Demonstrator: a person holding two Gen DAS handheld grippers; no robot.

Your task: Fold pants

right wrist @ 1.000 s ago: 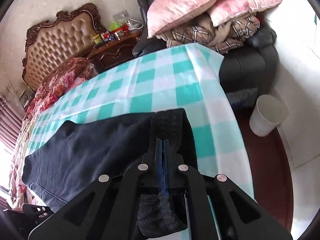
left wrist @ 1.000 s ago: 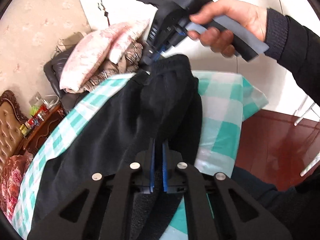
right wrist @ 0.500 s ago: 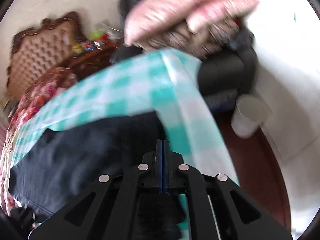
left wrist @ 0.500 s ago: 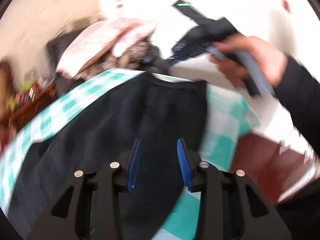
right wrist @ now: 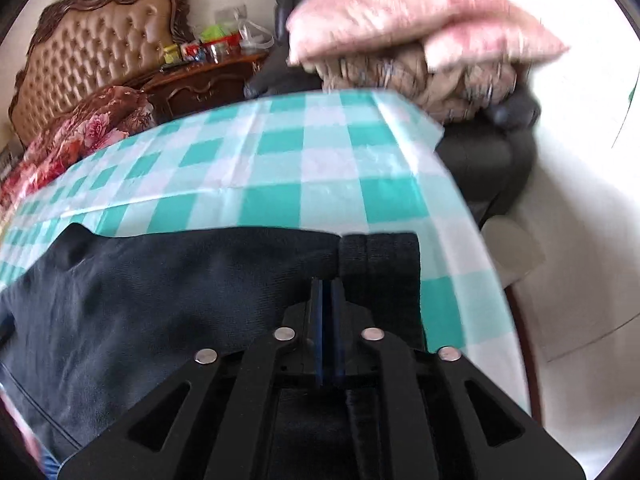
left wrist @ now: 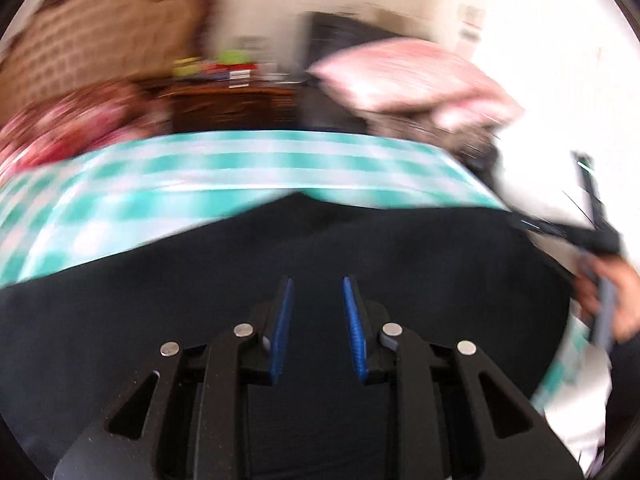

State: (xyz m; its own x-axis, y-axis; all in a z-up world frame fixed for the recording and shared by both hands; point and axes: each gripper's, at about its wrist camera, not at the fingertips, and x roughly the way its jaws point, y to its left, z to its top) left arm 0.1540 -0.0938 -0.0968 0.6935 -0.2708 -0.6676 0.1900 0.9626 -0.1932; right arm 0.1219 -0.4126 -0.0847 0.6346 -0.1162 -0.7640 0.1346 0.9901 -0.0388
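Left wrist view is badly motion-blurred. Left gripper [left wrist: 316,300] stands wide, blue pads [left wrist: 285,328] well apart with nothing between them; it hangs over the black pants [left wrist: 280,248], which fill the lower half of the view.

Pants lie spread on a table under a teal-and-white checked tablecloth [left wrist: 224,168]; bare cloth shows from 9 through 12 o'clock beyond the dark fabric.

At 3 o'clock in the left view, the right gripper [left wrist: 520,222] reaches in from the edge, held by the person's right hand [left wrist: 616,296]. Its tips meet the far right edge of the pants; blur hides the detail there.

Right wrist view is sharper. Right gripper [right wrist: 327,292] is narrow, the blue pads nearly together with only a thin slit between. The ribbed cuff [right wrist: 380,264] of the pants lies directly under and just beyond the tips, toward 1 o'clock. Dark fabric runs beneath the fingers, but I cannot tell whether cloth is actually pinched in the slit.

Rest of the pants [right wrist: 160,288] trails off to 8 o'clock, flat on the tablecloth [right wrist: 320,160].

Background: pink pillows [right wrist: 400,20] at 1 o'clock, tufted headboard [right wrist: 88,44] at 10 o'clock.
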